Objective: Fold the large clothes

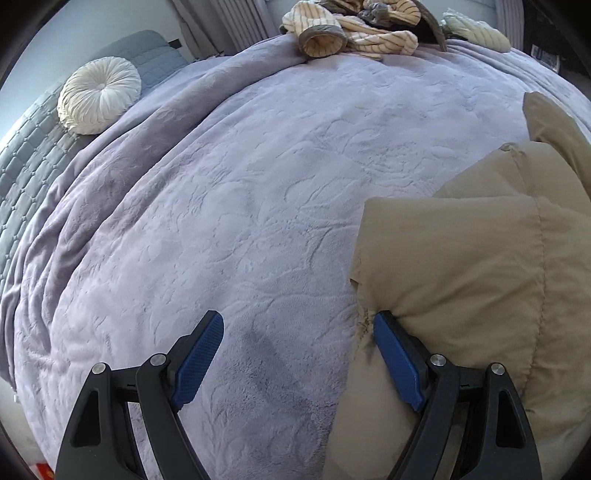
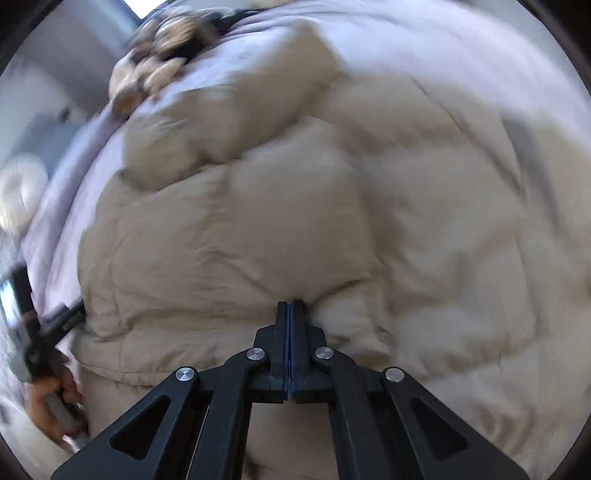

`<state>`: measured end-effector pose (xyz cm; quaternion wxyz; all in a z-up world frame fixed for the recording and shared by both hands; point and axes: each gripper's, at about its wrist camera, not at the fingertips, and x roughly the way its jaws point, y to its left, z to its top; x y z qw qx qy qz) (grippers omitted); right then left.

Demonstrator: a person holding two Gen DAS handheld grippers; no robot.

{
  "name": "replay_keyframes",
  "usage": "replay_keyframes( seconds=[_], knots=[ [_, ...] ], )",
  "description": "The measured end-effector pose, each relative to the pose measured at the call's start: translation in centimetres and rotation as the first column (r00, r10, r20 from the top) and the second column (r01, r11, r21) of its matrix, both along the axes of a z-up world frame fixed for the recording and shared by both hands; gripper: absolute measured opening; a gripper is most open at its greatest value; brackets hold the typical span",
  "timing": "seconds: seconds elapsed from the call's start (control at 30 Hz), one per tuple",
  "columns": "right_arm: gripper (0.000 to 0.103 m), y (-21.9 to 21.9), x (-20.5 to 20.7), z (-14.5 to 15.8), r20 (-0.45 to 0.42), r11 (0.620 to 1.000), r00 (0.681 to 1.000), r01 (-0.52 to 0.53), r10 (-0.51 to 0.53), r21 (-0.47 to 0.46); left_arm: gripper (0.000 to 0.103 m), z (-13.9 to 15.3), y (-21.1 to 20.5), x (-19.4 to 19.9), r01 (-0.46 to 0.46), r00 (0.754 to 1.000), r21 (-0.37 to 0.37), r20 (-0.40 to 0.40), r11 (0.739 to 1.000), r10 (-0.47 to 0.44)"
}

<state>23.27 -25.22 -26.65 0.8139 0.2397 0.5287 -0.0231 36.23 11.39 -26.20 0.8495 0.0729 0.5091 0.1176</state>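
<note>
The right claw [image 2: 291,306] is clamped tight, its two blue-lined fingers pressed flat together with a pinch of the beige puffer jacket [image 2: 258,229] caught at their tips; the fabric puckers right where the tips meet. From that pinch the quilted jacket swells away toward twelve o'clock and fills most of the right wrist view, which is smeared by motion blur. At nine o'clock in that view the left claw reaches the jacket's edge, and a hand [image 2: 50,402] grips its handle at about eight o'clock.

The left claw [image 1: 299,332] stands wide apart and holds nothing. Its left finger [image 1: 201,360] hangs over bare blanket, while its right finger [image 1: 397,363] lies against the gathered edge of the jacket [image 1: 461,266], with the padded cloth bulging behind it toward three o'clock. Whether that finger presses into the cloth or only lies beside it cannot be told.

The jacket lies on a lilac embossed blanket [image 1: 240,192] spread over a bed. At ten o'clock in the left wrist view, a round white pleated cushion [image 1: 99,94] rests against a grey quilted pillow [image 1: 147,62]. At twelve o'clock, well apart from the jacket, is a heap of striped cream clothes [image 1: 354,27] at the far edge of the blanket.
</note>
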Motion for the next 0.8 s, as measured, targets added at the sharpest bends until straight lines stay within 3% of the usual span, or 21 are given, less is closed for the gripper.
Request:
replay_keyframes(
  seconds=[0.1, 0.23, 0.27, 0.33, 0.53, 0.63, 0.7, 0.8],
  knots=[
    [0.000, -2.0, -1.9, 0.2, 0.028, 0.998, 0.999, 0.028, -0.030, 0.059, 0.084, 0.6, -0.2, -0.1, -0.013, 1.000, 0.016, 0.003, 1.000, 0.013],
    [0.000, -3.9, -2.8, 1.8, 0.019, 0.998, 0.998, 0.063, -0.063, -0.024, 0.084, 2.6, -0.1, -0.8, -0.018, 1.000, -0.032, 0.002, 0.999, 0.018],
    [0.005, -4.6, -3.2, 1.9, 0.012, 0.997, 0.997, 0.076, -0.075, -0.033, 0.084, 3.2, -0.2, -1.0, -0.009, 1.000, -0.032, 0.008, 0.999, 0.009],
    [0.005, -6.0, -4.1, 2.3, -0.013, 0.992, 0.994, 0.108, -0.109, -0.059, 0.084, 4.5, -0.9, -1.8, 0.017, 1.000, -0.028, 0.016, 0.999, -0.016],
    [0.008, -8.1, -7.3, 4.2, -0.019, 0.990, 0.990, 0.142, -0.141, 0.028, 0.084, 7.0, -6.1, -5.0, 0.138, 0.990, -0.114, -0.022, 0.984, -0.141],
    [0.023, -9.2, -9.0, 4.5, -0.032, 0.982, 0.985, 0.174, -0.172, 0.070, 0.084, 7.5, -10.0, -6.9, 0.204, 0.975, -0.158, -0.054, 0.966, -0.215],
    [0.042, -9.9, -10.0, 4.7, -0.041, 0.976, 0.980, 0.197, -0.194, 0.090, 0.084, 7.6, -12.5, -8.0, 0.240, 0.964, -0.181, -0.072, 0.954, -0.256],
    [0.046, -11.2, -11.9, 5.1, -0.046, 0.970, 0.973, 0.228, -0.224, 0.085, 0.084, 7.6, -16.5, -9.6, 0.278, 0.946, -0.230, -0.101, 0.933, -0.307]
  ],
)
